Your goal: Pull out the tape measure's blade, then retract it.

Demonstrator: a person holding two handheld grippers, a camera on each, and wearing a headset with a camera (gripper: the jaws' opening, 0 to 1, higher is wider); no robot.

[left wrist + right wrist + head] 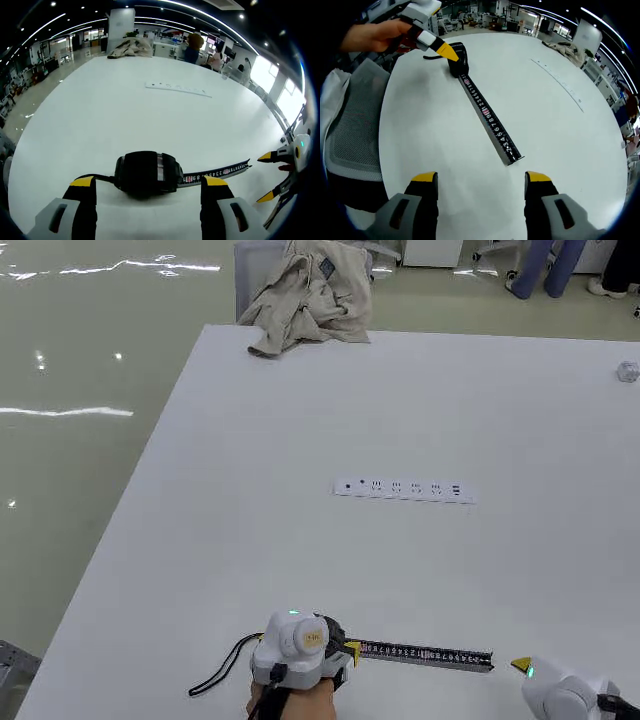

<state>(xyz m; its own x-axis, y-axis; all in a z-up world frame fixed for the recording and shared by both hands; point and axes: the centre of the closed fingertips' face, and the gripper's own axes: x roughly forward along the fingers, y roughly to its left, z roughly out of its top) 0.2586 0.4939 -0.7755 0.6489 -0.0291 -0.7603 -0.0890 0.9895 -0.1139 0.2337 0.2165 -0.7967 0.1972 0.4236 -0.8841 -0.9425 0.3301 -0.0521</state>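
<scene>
The black tape measure (147,172) lies on the white table (300,440) near its front edge. Its case sits between the wide-apart jaws of my left gripper (148,181), with a gap on each side. In the head view the left gripper (307,643) covers most of the case. The dark blade (425,653) lies flat on the table, drawn out a short way to the right. My right gripper (481,180) stands open just short of the blade's end hook (515,159), holding nothing. A black wrist strap (220,672) trails left from the case.
A white power strip (403,489) lies mid-table. A beige jacket (310,290) hangs over a chair at the far edge. At the far right edge of the table lies a small clear object (627,371). The table's left edge (120,530) drops to a glossy floor.
</scene>
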